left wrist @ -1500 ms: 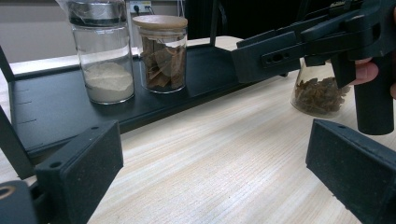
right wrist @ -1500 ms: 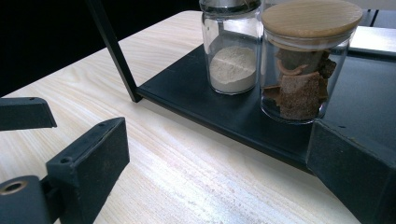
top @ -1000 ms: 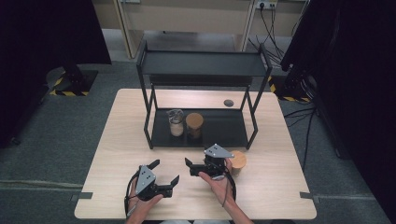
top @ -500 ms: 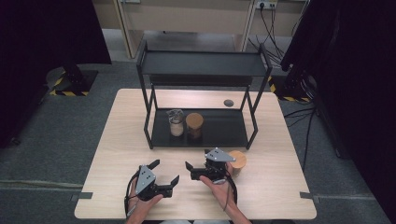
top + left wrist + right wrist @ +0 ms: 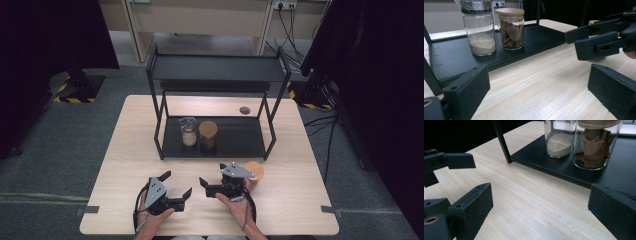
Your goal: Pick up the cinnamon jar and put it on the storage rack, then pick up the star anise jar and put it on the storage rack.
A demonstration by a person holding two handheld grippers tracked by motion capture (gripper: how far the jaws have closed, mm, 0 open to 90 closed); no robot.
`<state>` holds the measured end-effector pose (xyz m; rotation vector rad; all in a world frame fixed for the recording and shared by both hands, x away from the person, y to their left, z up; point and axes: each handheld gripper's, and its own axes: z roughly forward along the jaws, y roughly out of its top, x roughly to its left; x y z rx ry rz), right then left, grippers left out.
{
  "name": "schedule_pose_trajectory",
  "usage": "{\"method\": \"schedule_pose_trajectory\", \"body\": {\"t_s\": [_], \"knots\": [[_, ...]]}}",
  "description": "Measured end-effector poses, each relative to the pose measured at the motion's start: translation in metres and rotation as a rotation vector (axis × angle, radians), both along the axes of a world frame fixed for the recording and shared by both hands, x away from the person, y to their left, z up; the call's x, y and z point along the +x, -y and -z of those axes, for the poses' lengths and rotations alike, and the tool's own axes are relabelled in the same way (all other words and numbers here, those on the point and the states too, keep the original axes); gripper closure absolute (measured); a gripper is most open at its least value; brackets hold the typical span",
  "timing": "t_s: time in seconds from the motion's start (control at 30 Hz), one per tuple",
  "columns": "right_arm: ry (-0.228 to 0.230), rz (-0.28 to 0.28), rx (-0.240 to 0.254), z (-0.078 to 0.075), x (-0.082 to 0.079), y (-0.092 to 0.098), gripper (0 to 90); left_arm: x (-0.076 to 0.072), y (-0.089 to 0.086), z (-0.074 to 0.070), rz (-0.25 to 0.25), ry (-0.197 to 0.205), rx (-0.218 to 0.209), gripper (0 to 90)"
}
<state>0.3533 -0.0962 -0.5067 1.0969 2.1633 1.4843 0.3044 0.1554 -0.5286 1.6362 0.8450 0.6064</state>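
Currently: right gripper point(image 5: 210, 186) released, jaws wide and empty, pointing left; left gripper point(image 5: 176, 191) likewise released over the table point(image 5: 300, 200). Wooden-lidded jar point(image 5: 254, 173) stands just right of the right gripper, off the shelf rack point(image 5: 215, 145). Advice: swing round, square jaws on its body, grip low. Against a second ago: right gripper sits slightly lower, jar unmoved.

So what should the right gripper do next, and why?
Probably turn toward the wooden-lidded jar on the table beside it. The right gripper is open and empty, the left gripper too, and two jars already stand on the rack.
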Motion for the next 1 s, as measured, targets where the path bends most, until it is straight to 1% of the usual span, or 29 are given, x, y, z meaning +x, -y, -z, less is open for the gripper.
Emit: {"method": "schedule_pose_trajectory", "body": {"t_s": [1.0], "knots": [[-0.007, -0.025, 0.009, 0.002, -0.013, 0.006, 6.3, 0.000, 0.000, 0.000, 0.001, 0.001, 0.002, 3.5]]}}
